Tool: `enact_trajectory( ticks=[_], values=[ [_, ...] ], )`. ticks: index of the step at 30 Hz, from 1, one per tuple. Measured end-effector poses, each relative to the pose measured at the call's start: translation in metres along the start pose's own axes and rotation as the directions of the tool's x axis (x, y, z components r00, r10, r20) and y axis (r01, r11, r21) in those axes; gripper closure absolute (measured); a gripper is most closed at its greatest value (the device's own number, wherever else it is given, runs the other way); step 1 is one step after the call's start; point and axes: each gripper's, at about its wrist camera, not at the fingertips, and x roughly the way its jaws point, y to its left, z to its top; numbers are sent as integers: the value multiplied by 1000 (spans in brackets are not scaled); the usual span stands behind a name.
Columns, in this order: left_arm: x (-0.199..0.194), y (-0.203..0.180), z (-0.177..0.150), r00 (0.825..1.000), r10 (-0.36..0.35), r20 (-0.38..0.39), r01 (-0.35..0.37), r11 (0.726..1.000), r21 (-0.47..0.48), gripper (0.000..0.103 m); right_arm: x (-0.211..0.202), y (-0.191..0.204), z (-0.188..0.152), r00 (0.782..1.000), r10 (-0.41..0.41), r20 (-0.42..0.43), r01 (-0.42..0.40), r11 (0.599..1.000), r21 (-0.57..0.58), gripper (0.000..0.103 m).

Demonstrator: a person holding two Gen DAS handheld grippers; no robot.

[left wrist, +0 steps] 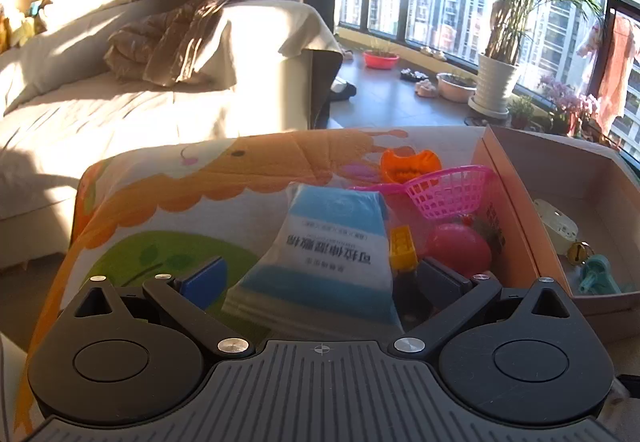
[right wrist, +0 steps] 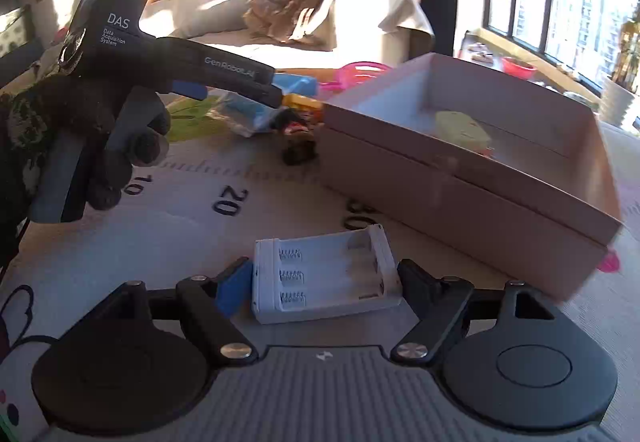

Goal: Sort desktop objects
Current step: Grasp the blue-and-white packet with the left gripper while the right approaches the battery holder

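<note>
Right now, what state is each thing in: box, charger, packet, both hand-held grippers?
Cardboard box: open-topped, a few items already inside.
White battery charger: bays empty, lying flat between the right pads, not gripped.
Blue and white packet: lying on the mat, unheld.
Pink basket: outside the box, beside its wall.
Left hand-held gripper: open.
Right hand-held gripper: open.

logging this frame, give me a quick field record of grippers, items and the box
left gripper: open, around blue-and-white packet
right gripper: open, white battery holder between the fingers on the mat
cardboard box: open, holds a pale yellow item
loose beside the box: pink basket, orange toy, pink ball
</note>
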Motion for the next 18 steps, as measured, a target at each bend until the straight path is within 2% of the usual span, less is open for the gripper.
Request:
enact_trajectory(
  ticks=[1,2,5,8,9,10,14,16,18],
  values=[
    [6,-4,3,1000,12,0,-12,1000,11,0,-4,-7,-5,1000,-16,6,16,1000,24,22],
    [13,-8,5,1000,23,-3,-23,1000,21,0,-7,-14,-10,1000,-27,13,26,998,56,15],
    [26,-12,8,998,60,-19,-59,998,23,0,-13,-25,-16,998,-37,49,31,992,119,12],
    [26,-11,4,998,51,-23,-51,999,10,1,-10,-27,-15,998,-47,39,41,990,133,10],
    [24,-9,2,999,46,-17,-46,999,13,9,-9,-26,-14,998,-46,36,41,991,127,8],
    [23,-8,1,998,59,-15,-59,998,21,22,-8,-25,-14,998,-48,32,43,992,121,8],
    [13,0,-7,999,52,-14,-52,998,34,31,-6,-21,-13,998,-53,25,50,993,109,5],
    [3,2,-12,999,52,-5,-52,998,47,41,-5,-21,-13,998,-53,23,50,993,109,4],
    [-11,3,-21,999,48,-7,-48,997,54,42,-4,-21,-13,998,-58,20,56,992,111,3]
  ],
)
